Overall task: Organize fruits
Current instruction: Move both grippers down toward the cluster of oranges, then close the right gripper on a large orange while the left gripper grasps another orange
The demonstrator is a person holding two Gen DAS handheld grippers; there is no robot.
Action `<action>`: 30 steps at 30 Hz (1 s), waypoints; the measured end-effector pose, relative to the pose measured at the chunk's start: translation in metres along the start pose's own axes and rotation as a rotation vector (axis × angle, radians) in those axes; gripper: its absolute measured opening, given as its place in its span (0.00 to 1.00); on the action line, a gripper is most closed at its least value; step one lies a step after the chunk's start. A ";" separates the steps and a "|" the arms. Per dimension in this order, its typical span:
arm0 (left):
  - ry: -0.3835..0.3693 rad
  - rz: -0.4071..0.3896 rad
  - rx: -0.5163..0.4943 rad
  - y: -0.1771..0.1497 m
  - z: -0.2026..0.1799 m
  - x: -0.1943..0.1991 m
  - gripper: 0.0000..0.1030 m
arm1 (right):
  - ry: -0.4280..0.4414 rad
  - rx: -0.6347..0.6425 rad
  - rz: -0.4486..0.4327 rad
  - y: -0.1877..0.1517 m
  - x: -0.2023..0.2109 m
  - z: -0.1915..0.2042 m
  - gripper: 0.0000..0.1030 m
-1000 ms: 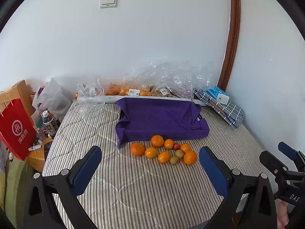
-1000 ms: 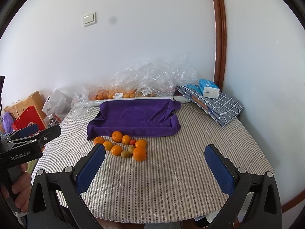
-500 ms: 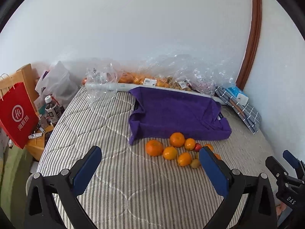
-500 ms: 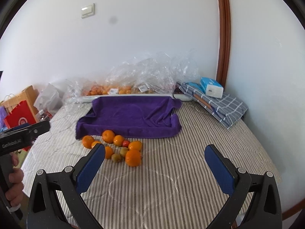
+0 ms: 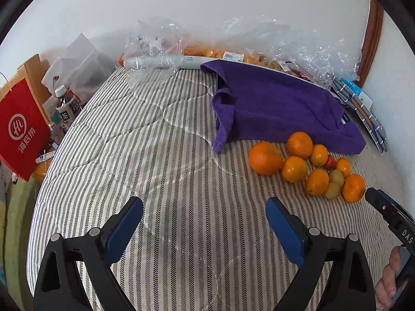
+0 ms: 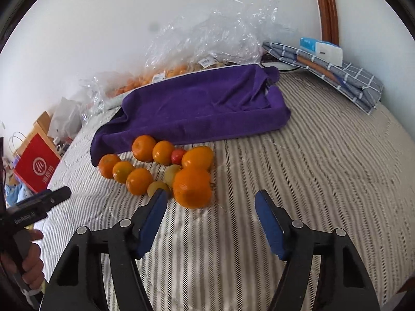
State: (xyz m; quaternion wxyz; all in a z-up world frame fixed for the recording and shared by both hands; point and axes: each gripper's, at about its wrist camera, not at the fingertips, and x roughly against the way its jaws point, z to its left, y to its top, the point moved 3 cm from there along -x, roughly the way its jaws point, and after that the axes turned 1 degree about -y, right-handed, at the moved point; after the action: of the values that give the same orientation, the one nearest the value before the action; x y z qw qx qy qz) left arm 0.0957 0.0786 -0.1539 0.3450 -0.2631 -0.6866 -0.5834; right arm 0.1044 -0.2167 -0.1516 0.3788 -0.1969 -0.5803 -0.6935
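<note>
Orange fruit pile [image 6: 160,168] lies just ahead-left of right gripper [image 6: 210,207], fingers apart, empty; left gripper [image 5: 205,217], also spread, sits farther off.

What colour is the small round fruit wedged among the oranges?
Red. The small fruit sits between oranges, clearest in the right wrist view.

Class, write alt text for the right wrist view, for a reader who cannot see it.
The open right gripper hovers close to a large orange at the near edge of a fruit cluster on a striped quilted bed. Behind the fruit lies a purple towel, then crumpled clear plastic bags against a white wall.
</note>
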 end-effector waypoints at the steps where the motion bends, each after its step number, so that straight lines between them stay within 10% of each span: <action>1: -0.005 0.006 -0.008 0.000 0.000 -0.003 0.92 | 0.004 -0.004 -0.002 0.000 -0.003 0.002 0.67; 10: -0.053 -0.030 -0.041 0.008 -0.013 -0.018 0.92 | -0.017 0.022 0.035 0.001 -0.036 0.016 0.41; 30: -0.089 0.004 -0.174 0.033 -0.058 -0.069 0.72 | -0.099 0.184 0.010 0.007 -0.033 -0.005 0.40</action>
State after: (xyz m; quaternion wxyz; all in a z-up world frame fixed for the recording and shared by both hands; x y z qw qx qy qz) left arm 0.1741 0.0305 -0.1829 0.2913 -0.3192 -0.6473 -0.6279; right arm 0.1318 -0.2120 -0.1721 0.3695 -0.1984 -0.6586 -0.6248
